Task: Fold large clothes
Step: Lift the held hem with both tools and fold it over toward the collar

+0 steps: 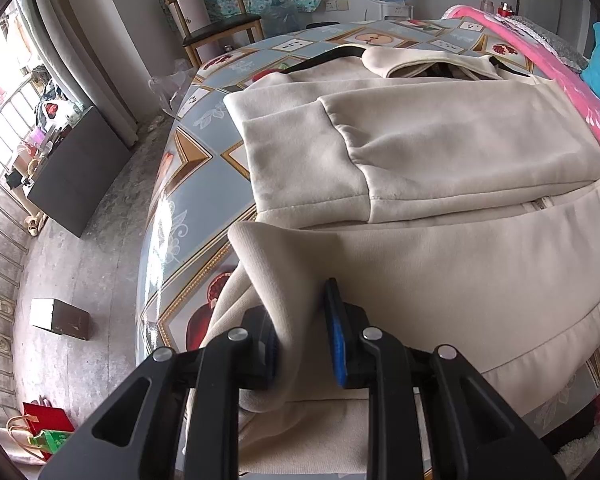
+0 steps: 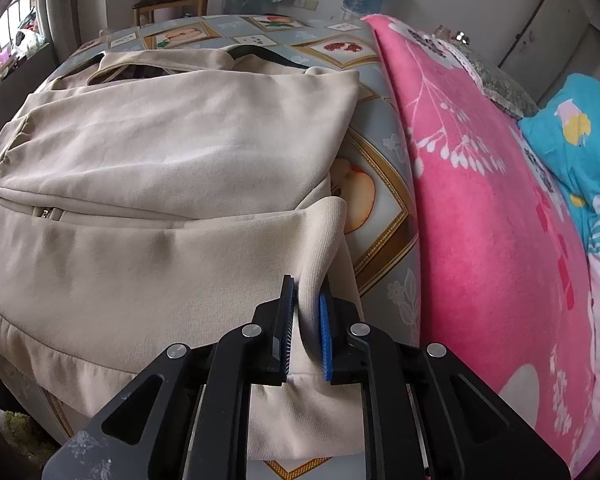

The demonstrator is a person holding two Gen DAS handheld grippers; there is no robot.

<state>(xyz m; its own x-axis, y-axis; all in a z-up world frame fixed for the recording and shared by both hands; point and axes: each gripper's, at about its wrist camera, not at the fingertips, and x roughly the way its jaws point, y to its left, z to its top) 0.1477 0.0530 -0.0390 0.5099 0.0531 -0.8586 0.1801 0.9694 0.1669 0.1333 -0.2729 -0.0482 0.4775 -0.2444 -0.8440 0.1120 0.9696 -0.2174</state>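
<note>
Cream fleece zip jacket [image 1: 440, 184] lies on the patterned counter [image 1: 204, 184], stretching far from both grippers, left gripper [image 1: 300, 332] and right gripper [image 2: 306, 328] jaws each pinching a near hem corner

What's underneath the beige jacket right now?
The beige jacket lies on a table covered by a fruit-patterned cloth, visible around its edges. Whatever is directly beneath the garment is hidden. The left gripper and right gripper pinch its near hem.
</note>
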